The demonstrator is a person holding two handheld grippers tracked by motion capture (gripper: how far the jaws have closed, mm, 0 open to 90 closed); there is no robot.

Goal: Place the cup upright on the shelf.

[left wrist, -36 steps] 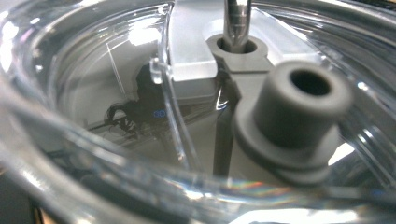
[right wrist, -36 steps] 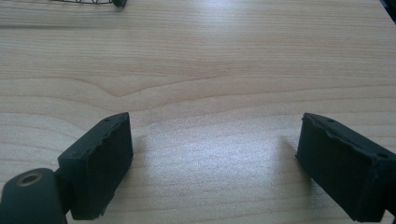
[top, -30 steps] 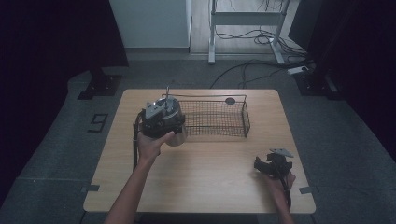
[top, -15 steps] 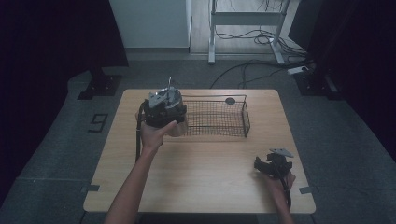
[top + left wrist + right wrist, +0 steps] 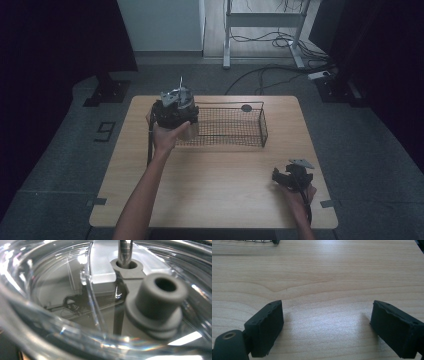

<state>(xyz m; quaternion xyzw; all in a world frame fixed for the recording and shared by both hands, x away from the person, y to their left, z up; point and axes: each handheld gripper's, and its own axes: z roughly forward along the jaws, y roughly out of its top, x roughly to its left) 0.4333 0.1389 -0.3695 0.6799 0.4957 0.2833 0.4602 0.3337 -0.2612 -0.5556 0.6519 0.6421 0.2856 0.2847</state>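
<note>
Left gripper [image 5: 176, 107] is hovering over the far-left part of the light wooden table [image 5: 215, 200], at the left end of the black wire-mesh basket [image 5: 227, 127]. It's carrying a clear plastic container w/ a grey lid fitting and thin metal rod [image 5: 189, 131]; left gripper view is looking straight into that container [image 5: 75, 302], w/ a grey round knob [image 5: 156, 305] and the rod [image 5: 125, 250] up close. Jaws are hidden there, so can't tell how they're set, though the container is hanging beneath the tool, off the table. Right gripper [image 5: 292, 176] is sitting low at the near-right part of the table, well apart from the basket; its jaws are standing wide apart w/ bare wood between them [image 5: 325, 322].
</note>
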